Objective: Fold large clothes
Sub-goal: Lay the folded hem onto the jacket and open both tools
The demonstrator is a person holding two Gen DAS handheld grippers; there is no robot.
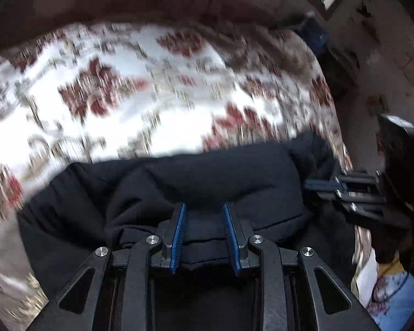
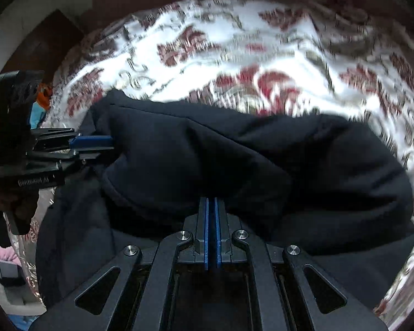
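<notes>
While my left gripper (image 1: 204,237) and right gripper (image 2: 212,231) both clench the dark garment (image 2: 234,160) over the floral bed (image 2: 234,41), the thick bunched fold may slip from either grip and spoil it.

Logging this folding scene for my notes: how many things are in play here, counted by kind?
Dark navy fabric garment: 1
White bedspread with red floral print: 1
Black two-finger grippers with blue pads: 2, left gripper and right gripper
Total: 4
</notes>
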